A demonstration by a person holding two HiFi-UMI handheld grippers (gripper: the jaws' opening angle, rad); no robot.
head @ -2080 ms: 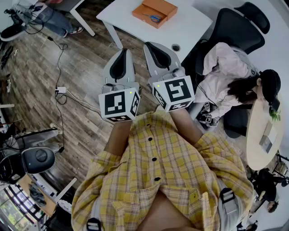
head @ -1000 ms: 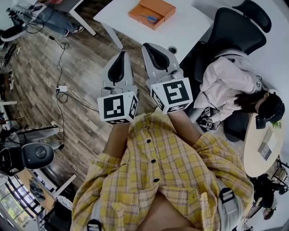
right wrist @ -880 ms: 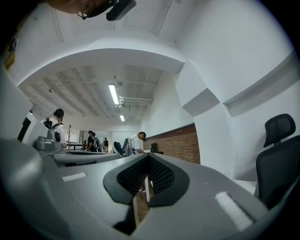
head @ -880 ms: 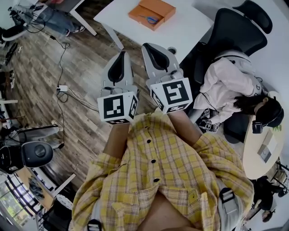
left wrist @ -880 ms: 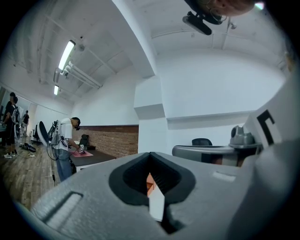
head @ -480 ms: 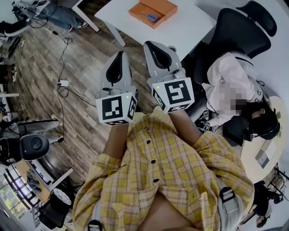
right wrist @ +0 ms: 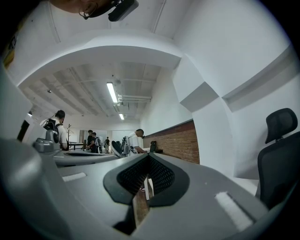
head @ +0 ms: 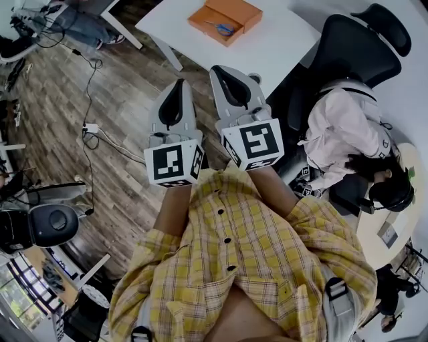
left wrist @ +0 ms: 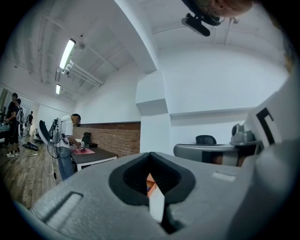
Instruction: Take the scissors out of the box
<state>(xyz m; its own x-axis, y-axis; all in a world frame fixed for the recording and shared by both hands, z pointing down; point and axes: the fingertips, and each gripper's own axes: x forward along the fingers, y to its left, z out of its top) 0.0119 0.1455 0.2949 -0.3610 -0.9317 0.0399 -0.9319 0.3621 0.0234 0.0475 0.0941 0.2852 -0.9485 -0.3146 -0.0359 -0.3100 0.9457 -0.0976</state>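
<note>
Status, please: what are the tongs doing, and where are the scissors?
Left tongs, right tongs shut, empty. Scissors lie in open orange box, untouched. Nothing blocking.

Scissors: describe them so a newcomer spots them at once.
Find the white rectangular table at the head view's top. On it lies an open flat orange box; the small blue-handled scissors lie in its nearer half, the only blue thing there.

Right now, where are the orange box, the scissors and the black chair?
orange box (head: 202, 16), head view, bare inside near its left corner.
scissors (head: 228, 28), head view, blue handle.
black chair (head: 348, 47), head view, backrest.
</note>
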